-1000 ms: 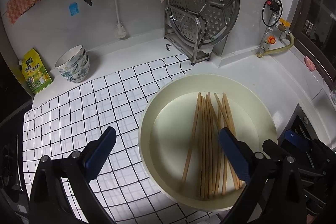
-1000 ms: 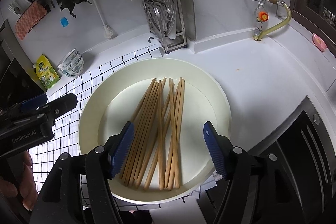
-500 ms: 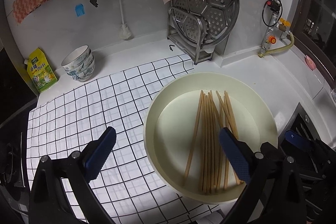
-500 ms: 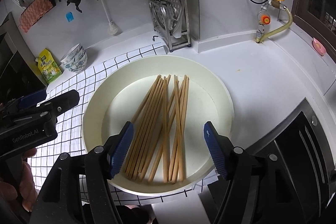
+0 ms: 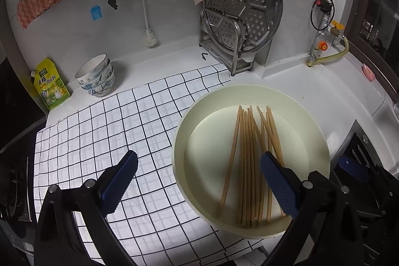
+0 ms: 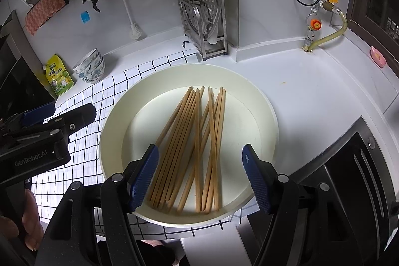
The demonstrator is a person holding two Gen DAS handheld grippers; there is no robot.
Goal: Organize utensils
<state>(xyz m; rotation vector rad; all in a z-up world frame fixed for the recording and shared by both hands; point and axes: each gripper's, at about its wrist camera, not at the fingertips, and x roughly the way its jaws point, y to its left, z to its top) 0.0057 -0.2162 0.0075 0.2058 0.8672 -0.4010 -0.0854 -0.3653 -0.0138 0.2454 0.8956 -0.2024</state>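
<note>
Many wooden chopsticks (image 6: 197, 141) lie loose in the cream basin (image 6: 264, 111) at frame centre, so both grippers, right gripper (image 6: 199, 173) and left gripper (image 5: 197, 181), hover empty, jaws wide for gathering.

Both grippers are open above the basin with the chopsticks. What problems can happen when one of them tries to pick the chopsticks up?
1. The chopsticks lie crossed and overlapping in the cream basin, so the right gripper may pinch several together or flick one out.
2. The basin's near rim seems to hang over the counter edge; pressing down there might tip it.
3. The left gripper hovers close alongside, so the two could collide.
</note>
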